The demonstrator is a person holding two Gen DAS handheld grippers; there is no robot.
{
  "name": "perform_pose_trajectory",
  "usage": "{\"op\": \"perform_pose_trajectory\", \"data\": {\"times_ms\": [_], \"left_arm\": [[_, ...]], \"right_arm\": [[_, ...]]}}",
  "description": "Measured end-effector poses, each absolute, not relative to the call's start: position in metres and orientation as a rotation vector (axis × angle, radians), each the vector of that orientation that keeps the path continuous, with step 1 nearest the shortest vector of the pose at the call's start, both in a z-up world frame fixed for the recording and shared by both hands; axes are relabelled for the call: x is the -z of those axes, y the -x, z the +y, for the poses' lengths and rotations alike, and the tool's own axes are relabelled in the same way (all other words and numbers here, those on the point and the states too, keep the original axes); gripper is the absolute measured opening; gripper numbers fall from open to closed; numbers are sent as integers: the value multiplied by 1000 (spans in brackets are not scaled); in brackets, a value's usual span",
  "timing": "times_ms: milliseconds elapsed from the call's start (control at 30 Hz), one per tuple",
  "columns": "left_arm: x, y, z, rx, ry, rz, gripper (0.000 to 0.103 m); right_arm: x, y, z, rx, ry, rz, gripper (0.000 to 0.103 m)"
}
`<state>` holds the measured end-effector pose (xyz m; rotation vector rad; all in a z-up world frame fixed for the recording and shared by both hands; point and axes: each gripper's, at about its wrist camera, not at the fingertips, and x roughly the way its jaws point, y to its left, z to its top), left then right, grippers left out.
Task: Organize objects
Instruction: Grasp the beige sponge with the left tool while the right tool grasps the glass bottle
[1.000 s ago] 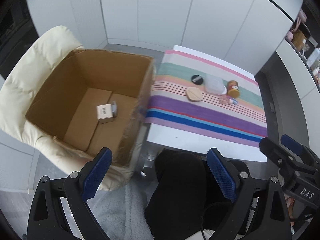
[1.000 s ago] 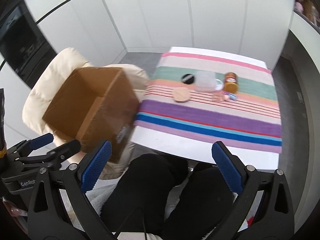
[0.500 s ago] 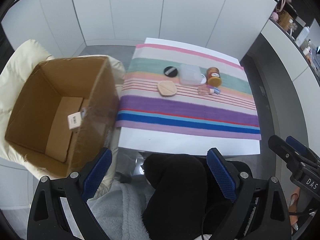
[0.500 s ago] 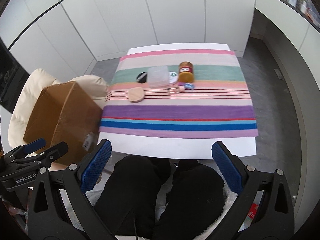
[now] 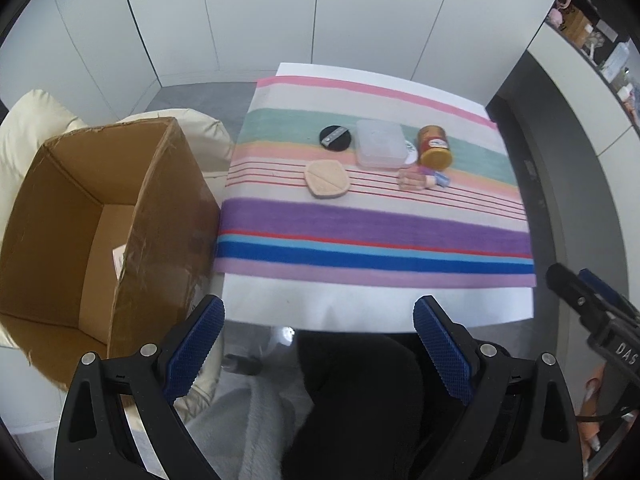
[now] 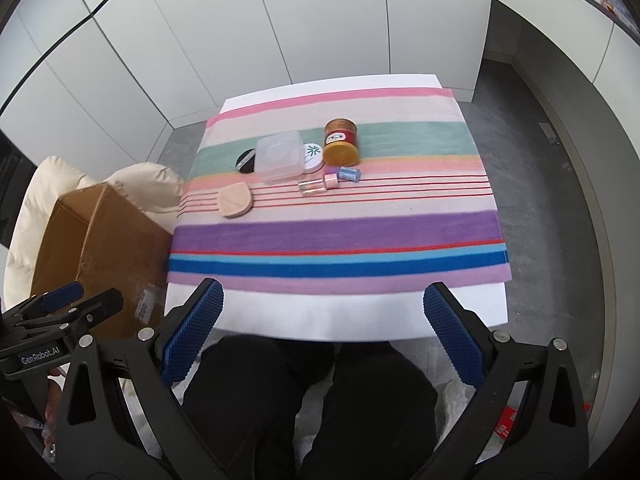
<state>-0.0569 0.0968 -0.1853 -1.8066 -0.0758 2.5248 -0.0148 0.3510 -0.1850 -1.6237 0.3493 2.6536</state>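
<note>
Only left wrist view looks inside the cardboard box [image 5: 100, 232].

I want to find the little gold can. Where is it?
The gold can stands on the green stripe of the striped cloth, toward the far side of the table, to the right of the clear plastic box in both views.

The right hand-held gripper [image 6: 322, 322] hangs with its blue-padded jaws spread wide and empty above the near edge of the table [image 6: 360, 320], over the person's dark-clad legs [image 6: 312, 408]. On the striped cloth [image 6: 336, 232] lie a clear lidded box [image 6: 279, 156], a red and gold tin [image 6: 340, 141], a beige puff [image 6: 235, 200] and small bottles [image 6: 330, 181]. A cardboard box [image 6: 100, 256] stands left of the table, with the left hand-held gripper [image 6: 64, 304] in front of it.
</note>
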Motion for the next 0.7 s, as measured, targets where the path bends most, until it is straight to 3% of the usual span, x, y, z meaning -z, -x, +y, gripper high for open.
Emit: {"op": "perform_pose_trajectory", "data": {"times_ms": [267,700], "left_arm": [[238,114,98,-2489,1859,-121,96],[322,188,102,-2460,2017,-61,96]], "right_arm": [[244,78,364,-2630,1691,358,102],[354,187,341,-2641,1794,215,99]]}}
